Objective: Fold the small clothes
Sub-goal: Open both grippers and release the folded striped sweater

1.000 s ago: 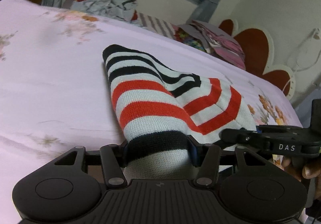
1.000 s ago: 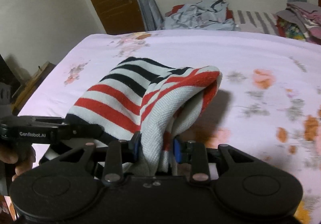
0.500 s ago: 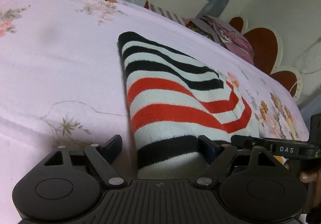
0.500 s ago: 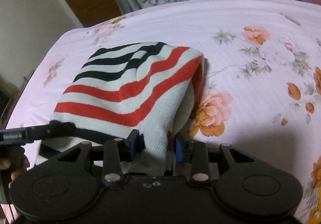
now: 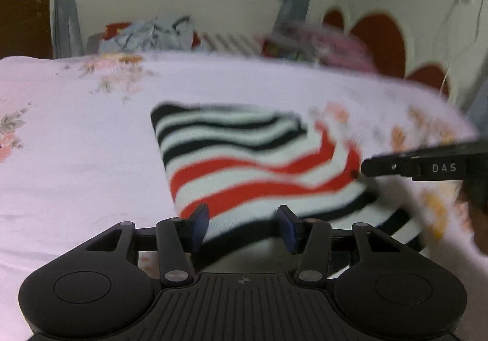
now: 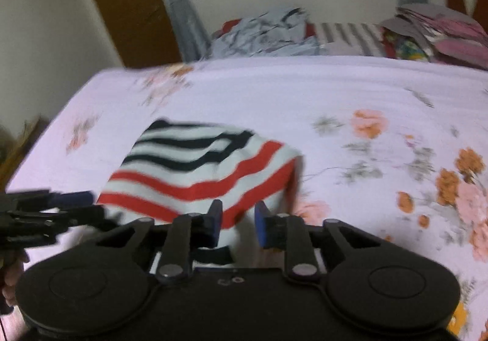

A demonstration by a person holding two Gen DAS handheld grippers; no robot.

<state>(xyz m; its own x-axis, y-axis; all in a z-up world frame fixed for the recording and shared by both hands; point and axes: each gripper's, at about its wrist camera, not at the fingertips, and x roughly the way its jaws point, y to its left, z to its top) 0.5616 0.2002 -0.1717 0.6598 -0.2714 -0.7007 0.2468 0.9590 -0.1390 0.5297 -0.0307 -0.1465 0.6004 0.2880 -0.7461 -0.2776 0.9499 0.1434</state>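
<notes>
Fingers first: left gripper has its blue pads apart, and its jaws have just been closing; the near hem of the striped knit garment sits between them, but blur hides whether the pads press, so grip can't be confirmed. Right gripper shows a visible gap between pads, jaws also just closing; red-striped edge sits at the left pad, white cloth in the gap, not clearly pinched.

Garment lies centre frame in both wrist views, on the pink floral bedsheet, doubled over into a compact packet with black stripes toward the top and red toward the bottom. Right side edge looks puffed up, not flat.

Progress, my read: main fold is down, hem is being released or squared off. Left: flatten, maybe one more fold, then the crumpled clothes pile at upper centre, by the window wall.

Writing: "DAS" in white on the right gripper's finger, right edge of the left view. Nothing else is legible.
</notes>
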